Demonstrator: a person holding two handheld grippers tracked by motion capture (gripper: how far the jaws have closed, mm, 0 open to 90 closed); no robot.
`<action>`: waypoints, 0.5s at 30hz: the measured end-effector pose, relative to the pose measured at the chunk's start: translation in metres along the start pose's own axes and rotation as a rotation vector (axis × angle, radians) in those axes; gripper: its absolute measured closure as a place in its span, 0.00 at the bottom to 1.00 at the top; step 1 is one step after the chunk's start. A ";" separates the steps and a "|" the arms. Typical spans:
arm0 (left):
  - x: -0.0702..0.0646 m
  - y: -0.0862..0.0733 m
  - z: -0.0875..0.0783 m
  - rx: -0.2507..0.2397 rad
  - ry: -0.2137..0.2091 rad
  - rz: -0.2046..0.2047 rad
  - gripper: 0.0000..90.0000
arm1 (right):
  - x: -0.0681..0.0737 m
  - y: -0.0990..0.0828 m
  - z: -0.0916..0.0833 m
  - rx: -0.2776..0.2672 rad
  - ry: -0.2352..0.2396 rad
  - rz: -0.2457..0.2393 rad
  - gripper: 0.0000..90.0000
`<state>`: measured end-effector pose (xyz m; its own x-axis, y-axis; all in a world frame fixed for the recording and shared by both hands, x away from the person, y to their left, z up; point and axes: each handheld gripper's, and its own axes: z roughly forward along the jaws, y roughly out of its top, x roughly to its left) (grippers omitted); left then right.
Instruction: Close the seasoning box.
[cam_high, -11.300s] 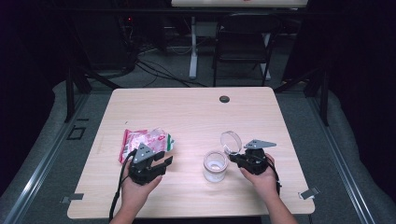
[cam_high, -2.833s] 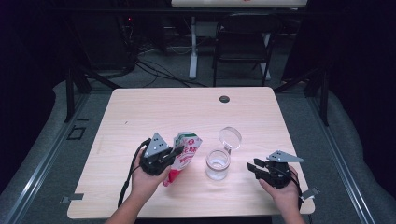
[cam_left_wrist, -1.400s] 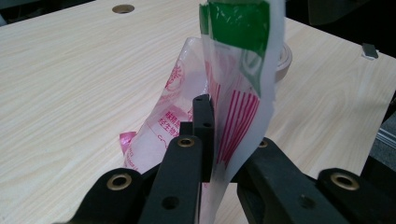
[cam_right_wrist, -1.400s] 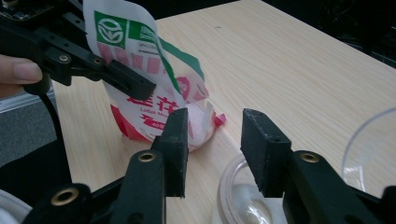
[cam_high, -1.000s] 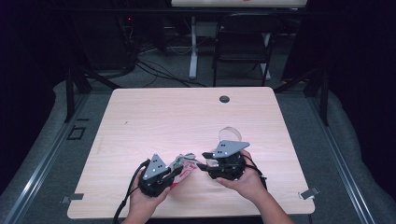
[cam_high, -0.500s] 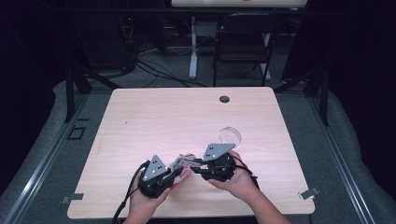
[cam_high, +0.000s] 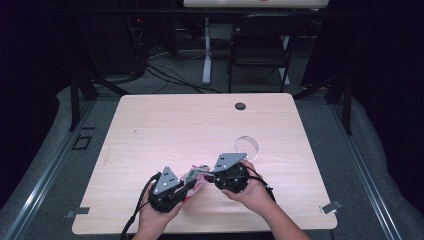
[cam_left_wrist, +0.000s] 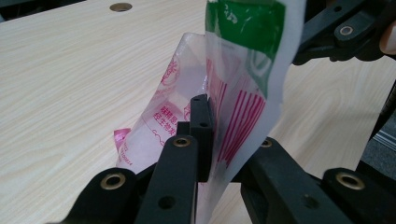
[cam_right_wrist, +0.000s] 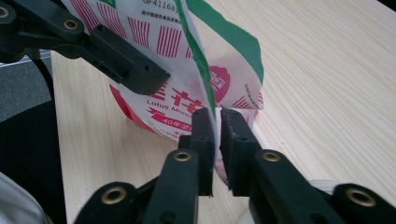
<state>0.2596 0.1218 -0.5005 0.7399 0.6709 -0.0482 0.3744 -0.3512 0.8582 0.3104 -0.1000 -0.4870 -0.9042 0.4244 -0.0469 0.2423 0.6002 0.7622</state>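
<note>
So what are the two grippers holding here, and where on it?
Both pinch the same plastic packet: the left gripper on its striped side edge, the right gripper, whose jaws have just closed, on the green-edged top edge.

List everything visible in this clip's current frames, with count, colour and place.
Printed plastic packet: one, pink, white and green, held up between both grippers above the table's near edge.
Clear round lid: one, transparent, lying right of centre on the table.
Light wooden table: one, pale wood, with a dark round hole near its far edge.
Black folding chair: one, behind the table.
Left gripper: black, shut on the packet's lower part.
Right gripper: black, its fingers have just closed on the packet's edge.
Hands: two, at the near edge.
</note>
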 end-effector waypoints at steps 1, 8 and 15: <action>0.000 0.000 0.000 0.000 0.000 0.000 0.96 | 0.000 0.000 0.000 0.000 0.000 0.000 0.97; 0.000 -0.001 -0.001 -0.001 -0.004 0.000 0.93 | 0.001 0.001 0.001 0.005 0.012 0.001 1.00; 0.001 -0.005 -0.007 -0.016 0.006 -0.004 0.86 | 0.001 0.002 -0.001 0.001 0.031 0.006 1.00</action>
<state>0.2543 0.1286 -0.5016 0.7350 0.6763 -0.0484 0.3683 -0.3383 0.8660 0.3092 -0.0989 -0.4846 -0.9134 0.4064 -0.0225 0.2476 0.5986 0.7618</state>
